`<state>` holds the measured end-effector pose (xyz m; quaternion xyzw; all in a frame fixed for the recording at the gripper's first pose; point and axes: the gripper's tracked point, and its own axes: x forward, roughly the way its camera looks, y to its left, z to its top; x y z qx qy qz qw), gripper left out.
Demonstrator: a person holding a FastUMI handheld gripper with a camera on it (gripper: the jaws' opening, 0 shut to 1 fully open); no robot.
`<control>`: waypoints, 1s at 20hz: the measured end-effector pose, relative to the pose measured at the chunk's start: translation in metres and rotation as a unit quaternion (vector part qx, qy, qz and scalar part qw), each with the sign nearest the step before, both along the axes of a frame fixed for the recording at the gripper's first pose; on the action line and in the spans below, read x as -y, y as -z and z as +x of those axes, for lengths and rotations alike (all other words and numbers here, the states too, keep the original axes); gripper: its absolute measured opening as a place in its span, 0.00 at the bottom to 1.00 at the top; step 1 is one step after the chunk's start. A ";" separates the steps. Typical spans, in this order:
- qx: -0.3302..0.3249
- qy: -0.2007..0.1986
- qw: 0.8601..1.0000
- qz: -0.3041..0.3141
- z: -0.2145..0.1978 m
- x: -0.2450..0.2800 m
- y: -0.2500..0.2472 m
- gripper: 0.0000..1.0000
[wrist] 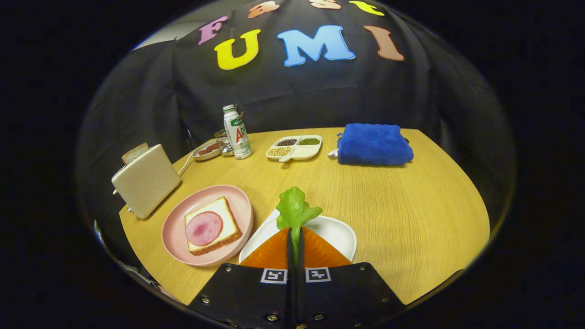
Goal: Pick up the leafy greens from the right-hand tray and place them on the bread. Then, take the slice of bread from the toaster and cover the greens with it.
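Note:
My gripper [295, 230] is shut on the leafy greens [295, 209], which stick up from between the fingertips, lifted above the white tray [336, 230]. To the left of the fingers a pink plate [176, 228] holds a slice of bread [226, 217] topped with a round slice of ham [204, 228]. Farther left stands a cream toaster [146, 181] with a second bread slice [135, 152] poking out of its slot.
At the back of the round wooden table [402, 205] stand a white bottle [237, 132], a small dish [206, 150], a divided dish of beans and grains [295, 147] and a folded blue towel [374, 144]. The toaster's cord runs toward the small dish.

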<state>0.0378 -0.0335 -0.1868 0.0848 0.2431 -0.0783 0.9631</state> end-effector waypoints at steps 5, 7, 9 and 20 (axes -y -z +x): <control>0.051 -0.052 0.997 -0.030 0.019 -0.051 -0.035 0.00; 0.057 -0.079 0.995 -0.036 0.030 -0.075 -0.037 0.01; 0.062 -0.099 0.992 -0.042 0.043 -0.095 -0.036 0.00; 0.026 -0.144 0.986 -0.082 0.074 -0.146 -0.002 0.24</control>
